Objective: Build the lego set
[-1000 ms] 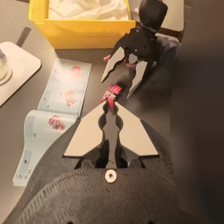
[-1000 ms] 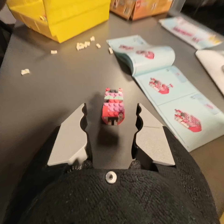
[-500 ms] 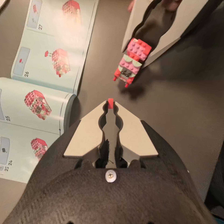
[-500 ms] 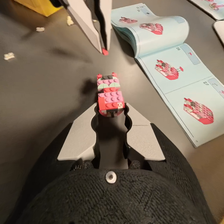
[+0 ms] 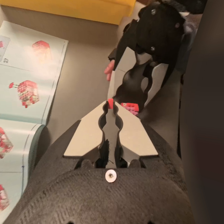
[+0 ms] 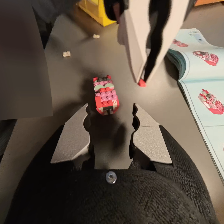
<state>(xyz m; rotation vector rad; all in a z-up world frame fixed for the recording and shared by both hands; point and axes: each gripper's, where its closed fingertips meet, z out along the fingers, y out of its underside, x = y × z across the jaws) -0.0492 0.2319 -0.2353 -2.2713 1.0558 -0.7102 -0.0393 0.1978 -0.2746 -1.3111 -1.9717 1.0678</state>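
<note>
Two hand-held grippers over a small brick model on a dark table.

The left gripper [image 5: 110, 104] is nearly closed, its pads pinching a small red brick [image 5: 110, 104], with an open instruction booklet [image 5: 30, 75] at its 9 o'clock and a yellow box [image 5: 75, 9] at 12. The red-and-pink brick model [image 6: 105, 95] (studs up, resting on the table [image 6: 151, 109]) sits just ahead of the right gripper [image 6: 110, 106], whose jaws stand wide apart and grip nothing: the model is nearer the left fingertip [image 6: 84, 109], clear of the other. Loose pale bricks [image 6: 66, 54] lie at the model's 11 o'clock.
</note>
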